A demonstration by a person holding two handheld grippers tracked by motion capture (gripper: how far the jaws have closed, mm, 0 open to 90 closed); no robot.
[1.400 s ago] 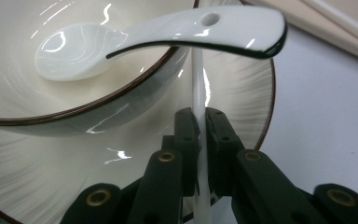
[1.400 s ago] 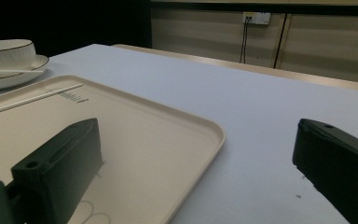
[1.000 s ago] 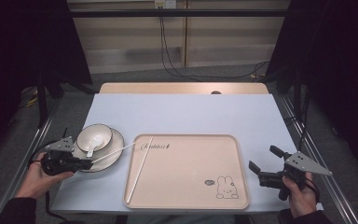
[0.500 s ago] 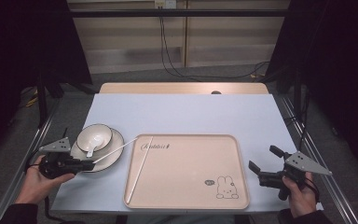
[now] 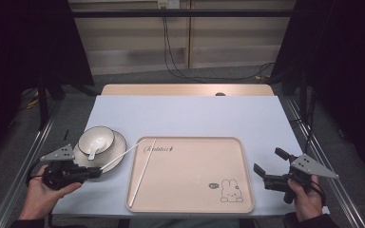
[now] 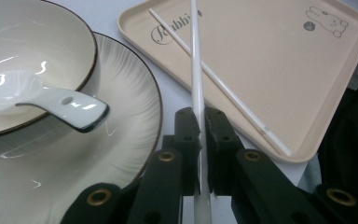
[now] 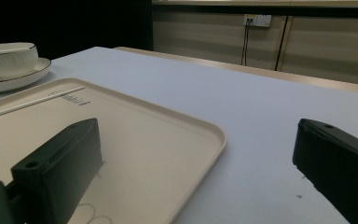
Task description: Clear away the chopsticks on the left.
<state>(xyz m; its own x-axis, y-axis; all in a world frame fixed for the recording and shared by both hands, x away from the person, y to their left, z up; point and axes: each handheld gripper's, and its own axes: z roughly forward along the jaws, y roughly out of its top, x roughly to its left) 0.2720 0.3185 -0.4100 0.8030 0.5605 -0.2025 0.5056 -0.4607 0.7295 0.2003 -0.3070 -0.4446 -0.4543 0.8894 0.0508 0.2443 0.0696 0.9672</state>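
Note:
My left gripper [image 5: 94, 172] is shut on a white chopstick [image 5: 123, 156], which points from the plate's edge toward the tray's near-left corner. In the left gripper view the black jaws pinch that chopstick [image 6: 196, 70] near its lower end, my left gripper [image 6: 200, 116] being just right of the plate. A second white chopstick [image 5: 142, 173] lies along the left side of the beige tray [image 5: 190, 190]. My right gripper [image 5: 272, 164] is open and holds nothing, right of the tray. The right gripper view has my right gripper [image 7: 196, 135] spread wide over the tray's corner [image 7: 168, 140].
A cream bowl [image 5: 96, 137] holding a white spoon [image 5: 95, 148] stands on a plate [image 5: 116, 154] left of the tray. The table's front edge runs just below both hands. Cables hang behind the far edge. The tray has a rabbit print [image 5: 229, 190] at its front right.
My left gripper has drawn back from the plate toward the table's front edge with the chopstick in it, slightly raised. The right gripper has not moved.

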